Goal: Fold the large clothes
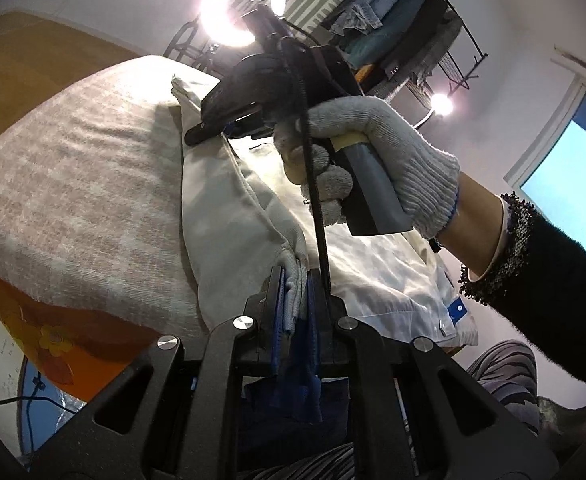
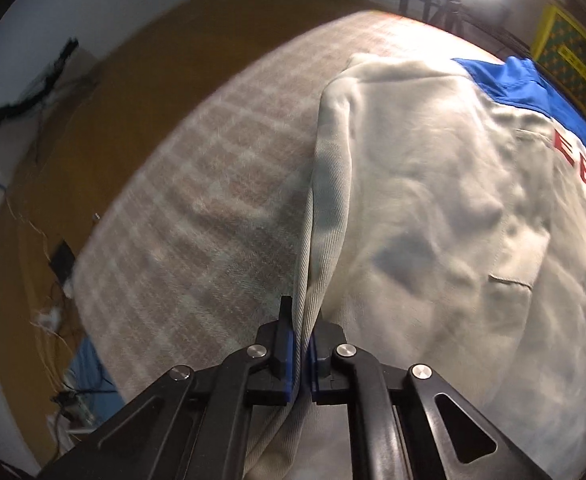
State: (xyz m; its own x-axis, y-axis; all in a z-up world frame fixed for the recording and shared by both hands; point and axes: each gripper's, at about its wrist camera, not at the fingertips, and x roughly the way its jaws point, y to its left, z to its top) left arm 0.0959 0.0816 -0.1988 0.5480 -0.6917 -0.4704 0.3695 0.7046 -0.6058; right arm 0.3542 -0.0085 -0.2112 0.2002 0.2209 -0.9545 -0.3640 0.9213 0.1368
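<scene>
Garment: a cream-white cotton jacket [image 2: 433, 208] with blue collar panel and red lettering lies spread on the pink-and-white checked woollen blanket [image 2: 213, 200], its long edge pulled up.
Left gripper [image 1: 295, 296]: clamped on a bunched corner of the jacket [image 1: 229, 216], blue pads pressing the cloth.
Right gripper [image 2: 302, 344]: closed on the jacket's folded edge, cloth pinched between its blue pads.
Right hand [image 1: 377, 152]: in a grey knitted glove, around the tool's handle above the jacket.
Background: a ring lamp [image 1: 243, 4] glows beyond the blanket.
</scene>
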